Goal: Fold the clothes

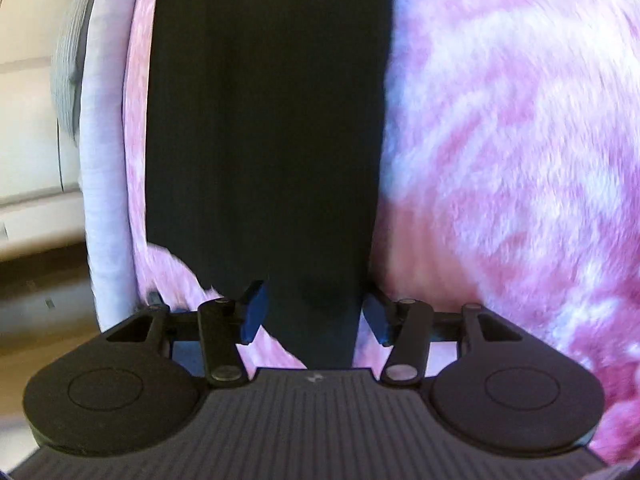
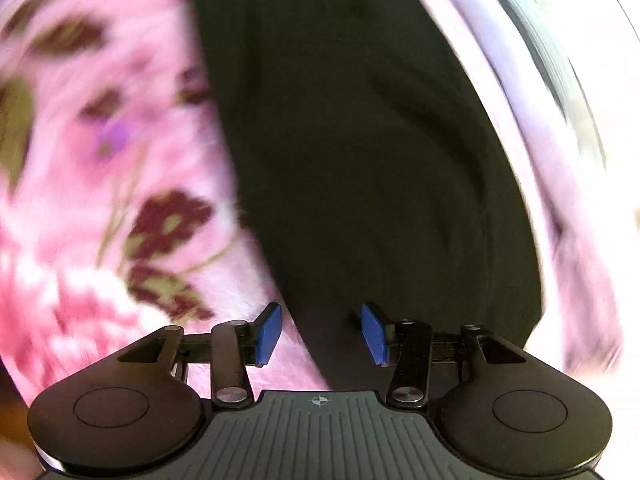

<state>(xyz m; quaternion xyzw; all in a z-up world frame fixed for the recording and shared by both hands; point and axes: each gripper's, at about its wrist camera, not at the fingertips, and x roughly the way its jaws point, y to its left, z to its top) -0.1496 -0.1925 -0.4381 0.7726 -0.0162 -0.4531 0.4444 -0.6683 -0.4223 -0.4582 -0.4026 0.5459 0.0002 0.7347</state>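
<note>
Left and right wrist views, both blurred by motion. A dark garment [image 1: 264, 128] lies as a long strip on a pink fleece blanket [image 1: 500, 140]; its near end runs between the fingers of the left tool [image 1: 312, 312]. The blue pads [image 1: 254, 312] stand apart on either side of the strip, released, with pink showing between pad and cloth on each side. In the right view the garment [image 2: 360, 152] is wider and creased, lying over a flowered part of the blanket [image 2: 100, 200]. The right tool [image 2: 320, 332] is likewise spread wide, its pads [image 2: 270, 332] clear of the cloth, with the garment's edge crossing the gap between them. Whether either tool touches the fabric from below cannot be told.

Handling, as a judgement: the garment looks light, limp and thin, so it will sag and crease wherever unsupported; the fleece below is likely to drag on it. The best hold is at the near hem or corners, one tool at each, pinching the dark cloth alone and not the blanket.

No brand, label or legible writing shows; only a small crosshair mark on the right tool's body.
</note>
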